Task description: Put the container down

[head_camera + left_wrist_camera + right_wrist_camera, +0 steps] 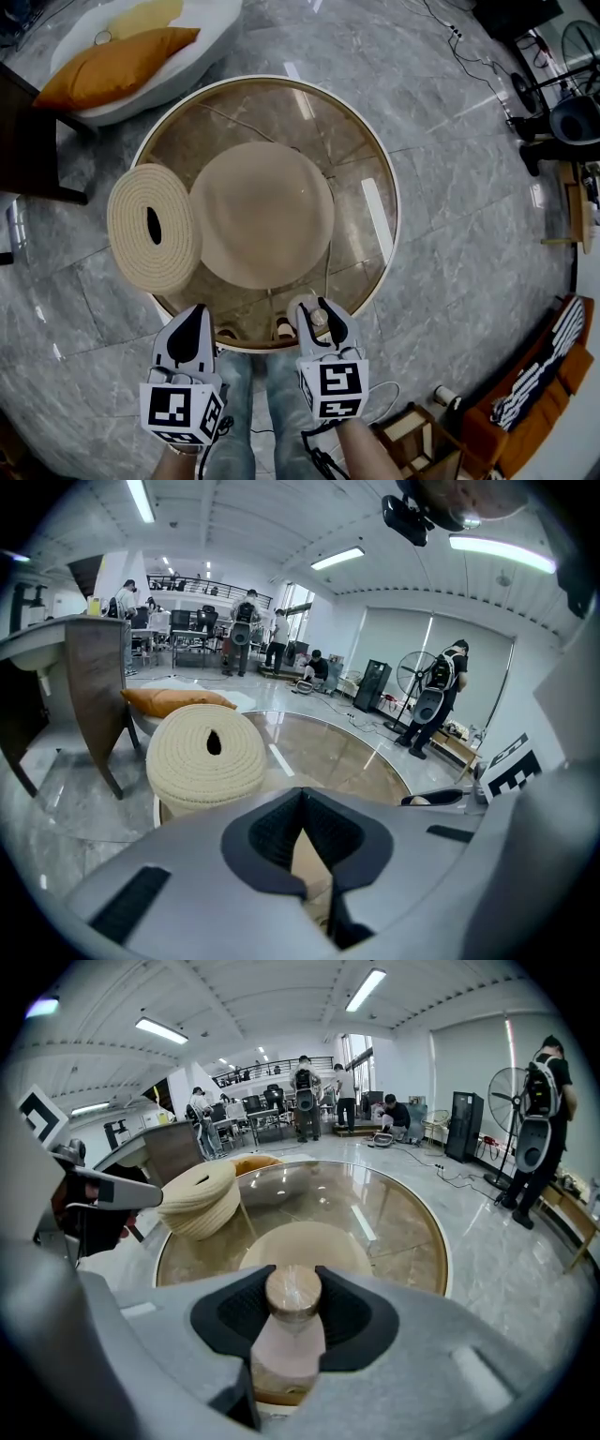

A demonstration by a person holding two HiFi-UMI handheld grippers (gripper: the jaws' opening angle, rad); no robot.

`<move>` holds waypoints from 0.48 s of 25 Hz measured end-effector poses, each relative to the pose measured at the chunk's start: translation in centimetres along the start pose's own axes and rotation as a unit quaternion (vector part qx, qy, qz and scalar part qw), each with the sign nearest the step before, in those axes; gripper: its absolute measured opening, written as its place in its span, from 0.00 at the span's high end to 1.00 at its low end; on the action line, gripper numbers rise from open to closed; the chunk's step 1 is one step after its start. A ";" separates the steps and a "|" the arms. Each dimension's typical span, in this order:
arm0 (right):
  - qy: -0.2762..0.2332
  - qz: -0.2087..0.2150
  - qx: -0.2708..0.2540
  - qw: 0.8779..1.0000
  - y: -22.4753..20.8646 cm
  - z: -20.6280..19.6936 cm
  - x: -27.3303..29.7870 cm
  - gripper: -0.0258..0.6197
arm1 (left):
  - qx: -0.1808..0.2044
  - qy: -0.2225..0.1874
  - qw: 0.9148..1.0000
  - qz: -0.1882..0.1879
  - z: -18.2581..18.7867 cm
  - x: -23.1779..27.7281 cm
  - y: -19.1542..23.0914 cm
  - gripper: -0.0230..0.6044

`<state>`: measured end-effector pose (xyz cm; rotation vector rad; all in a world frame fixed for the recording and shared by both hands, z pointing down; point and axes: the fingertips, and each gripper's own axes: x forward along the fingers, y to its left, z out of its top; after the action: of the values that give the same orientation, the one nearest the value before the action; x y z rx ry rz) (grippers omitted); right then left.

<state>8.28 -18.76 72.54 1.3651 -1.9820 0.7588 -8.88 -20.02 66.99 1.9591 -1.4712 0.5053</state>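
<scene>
1. Container [292, 1324]: one only, a small pale bottle with a round wooden cap. It stands upright between the right gripper's jaws, at the near rim of the table. Whether its base touches the glass cannot be seen.
2. Orange cushion [112, 66]: one, on a white seat beyond the table, far left.
3. Woven rope coil [131, 248]: one, with a dark slot in its top, overhanging the table's left edge.
4. Beige round dome [262, 216]: one, mid-table, touching the coil's right side.
5. Round glass table [389, 178]: one, gold-rimmed.
6. Left gripper [197, 314]: jaws brought together at the tips, nothing in them, at the near rim.
7. Right gripper [317, 309]: jaws wide apart yet pressed on the bottle's neck, just under the cap.
</scene>
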 end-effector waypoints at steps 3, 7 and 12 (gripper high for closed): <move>-0.001 0.000 -0.002 1.000 0.1 -0.1 0.0 0.75 | 0.001 0.002 1.000 -0.001 -0.2 0.1 0.0 0.97; -0.001 0.000 -0.002 1.000 0.1 -0.1 0.0 0.75 | 0.001 0.002 1.000 -0.003 -0.3 0.2 -0.2 0.97; -0.003 -0.002 -0.010 1.000 0.3 -0.5 -0.2 0.75 | 0.003 0.004 1.000 -0.006 -0.3 0.3 -0.7 0.97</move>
<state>8.10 -18.22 72.70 1.3617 -1.9858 0.7303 -8.11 -19.94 67.21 1.9678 -1.4528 0.5132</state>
